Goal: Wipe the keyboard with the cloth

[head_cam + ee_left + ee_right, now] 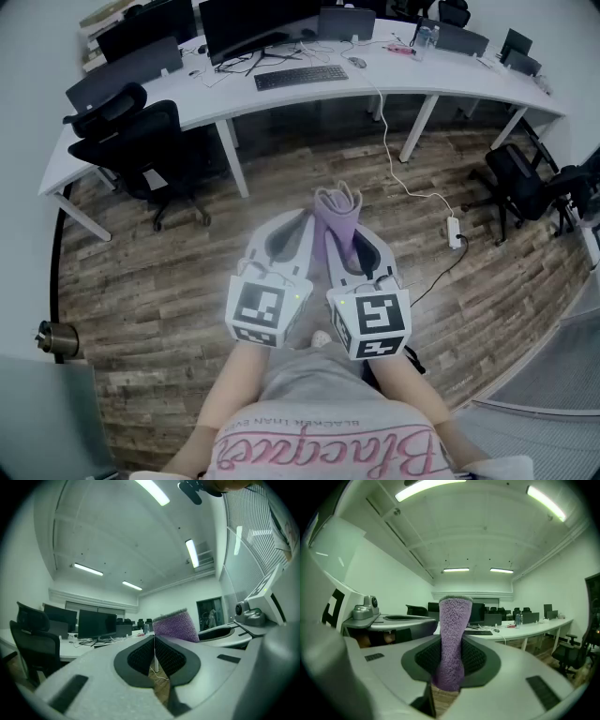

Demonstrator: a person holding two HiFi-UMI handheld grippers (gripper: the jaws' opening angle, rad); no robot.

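My right gripper [343, 221] is shut on a folded purple cloth [337, 214], which sticks up past its jaws; the cloth [452, 641] fills the middle of the right gripper view. My left gripper [300, 227] sits just left of it, shut with nothing between its jaws, and the cloth [176, 625] shows beside it. A black keyboard [301, 77] lies on the long white desk [394, 80] far ahead, in front of a monitor [255, 23]. Both grippers hang over the wooden floor, well short of the desk. The keyboard [481, 632] appears small in the right gripper view.
Black office chairs [141, 141] stand at the desk's left, another chair [525, 183] at the right. A white cable runs down to a power strip [455, 232] on the floor. A mouse [356, 63], bottle [424, 37] and more monitors crowd the desk.
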